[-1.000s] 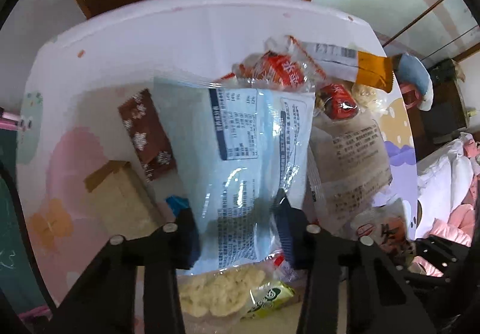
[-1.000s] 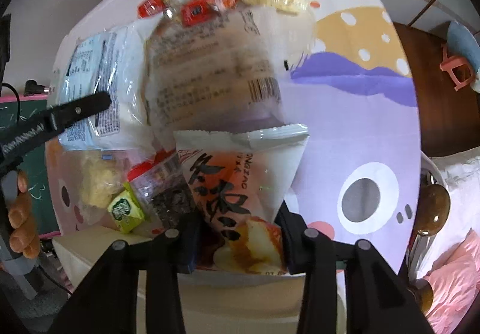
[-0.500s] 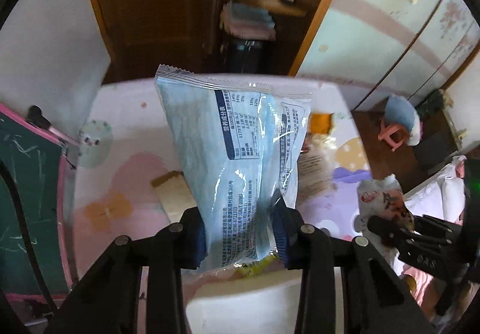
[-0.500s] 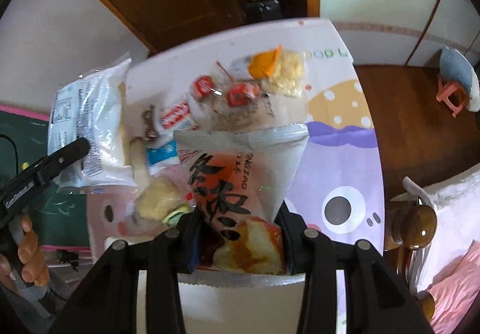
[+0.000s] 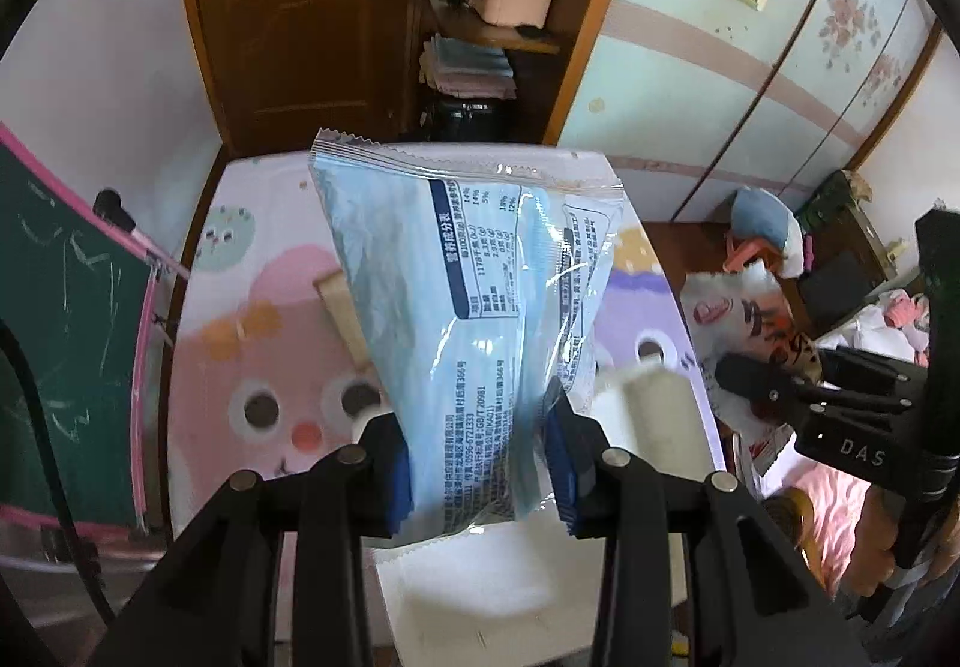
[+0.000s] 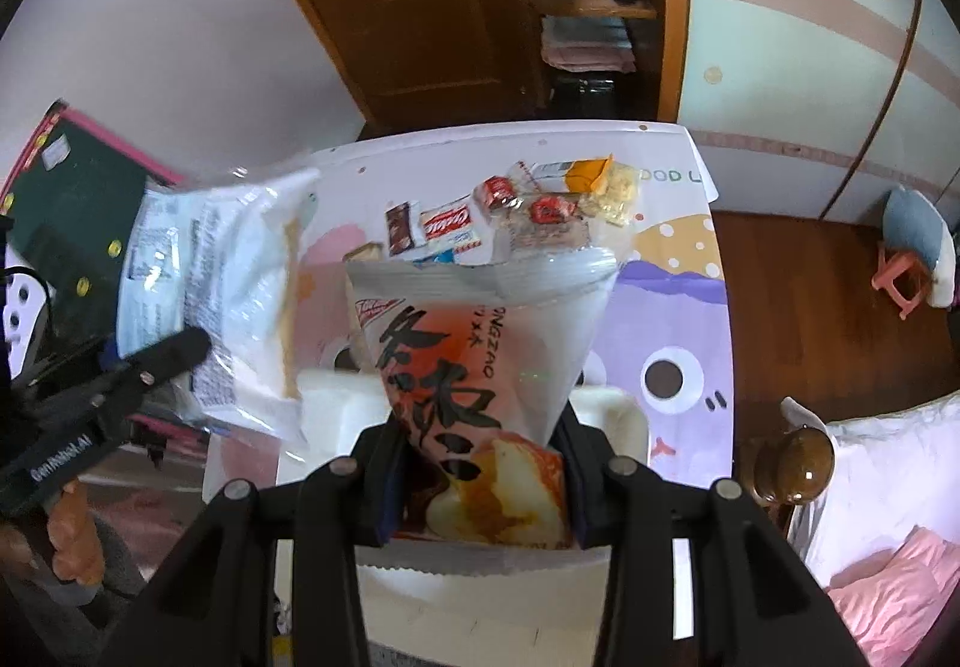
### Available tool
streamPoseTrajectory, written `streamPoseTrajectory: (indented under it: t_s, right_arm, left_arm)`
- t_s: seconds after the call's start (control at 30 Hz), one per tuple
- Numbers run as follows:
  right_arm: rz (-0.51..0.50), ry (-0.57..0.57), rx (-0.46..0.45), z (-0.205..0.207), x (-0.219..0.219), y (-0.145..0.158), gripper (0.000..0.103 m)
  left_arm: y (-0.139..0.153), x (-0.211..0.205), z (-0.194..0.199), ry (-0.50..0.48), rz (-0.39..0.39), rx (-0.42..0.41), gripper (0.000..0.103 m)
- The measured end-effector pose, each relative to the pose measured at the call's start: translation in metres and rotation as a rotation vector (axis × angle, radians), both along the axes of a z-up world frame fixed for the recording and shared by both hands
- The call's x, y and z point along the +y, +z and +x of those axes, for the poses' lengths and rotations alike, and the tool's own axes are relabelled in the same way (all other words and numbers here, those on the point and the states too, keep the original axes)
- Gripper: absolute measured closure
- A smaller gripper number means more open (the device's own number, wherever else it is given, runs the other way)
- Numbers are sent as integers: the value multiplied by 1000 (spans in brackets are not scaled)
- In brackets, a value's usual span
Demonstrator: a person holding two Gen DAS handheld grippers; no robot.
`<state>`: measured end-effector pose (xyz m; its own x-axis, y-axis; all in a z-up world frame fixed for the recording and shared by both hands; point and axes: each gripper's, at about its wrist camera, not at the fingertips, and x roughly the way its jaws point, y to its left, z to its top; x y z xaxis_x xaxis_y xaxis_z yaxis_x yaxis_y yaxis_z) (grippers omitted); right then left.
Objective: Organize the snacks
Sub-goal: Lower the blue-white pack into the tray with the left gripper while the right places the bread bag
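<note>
My left gripper [image 5: 483, 463] is shut on a pale blue snack bag [image 5: 474, 319] and holds it upright, high above the table. My right gripper [image 6: 480, 478] is shut on a white and orange bread bag [image 6: 480, 361], also lifted. Each bag shows in the other view: the blue bag at the left of the right wrist view [image 6: 210, 271], the orange bag at the right of the left wrist view [image 5: 750, 319]. Several small snack packets [image 6: 510, 211] lie at the table's far end. A white box [image 6: 480, 595] sits just below both grippers at the near edge.
The table [image 6: 672, 307] has a cartoon-print cover. A green chalkboard with a pink frame [image 5: 66, 331] stands at the left. A wooden bedpost knob [image 6: 795, 463] and bed are at the right. A brown door and shelves are behind the table.
Both grippers have risen and pulled back from the table with their bags. The snack pile now lies far below, and the white box has come into view under the grippers.
</note>
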<state>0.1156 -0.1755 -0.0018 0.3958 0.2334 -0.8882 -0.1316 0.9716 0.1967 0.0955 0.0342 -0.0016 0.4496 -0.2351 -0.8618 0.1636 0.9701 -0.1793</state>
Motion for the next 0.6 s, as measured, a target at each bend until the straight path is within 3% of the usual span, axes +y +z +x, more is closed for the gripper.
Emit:
streamPoseTrajectory:
  t_s: [0.3,0.6]
  right_arm:
    - [-92,36,-13,-49,12,-45,61]
    - [-105,-11,111,-69,3,-109,61]
  left_arm:
    - [-65,-21,-49,-58,39,67,67]
    - [-134,-26,-64,-41,83,153,66]
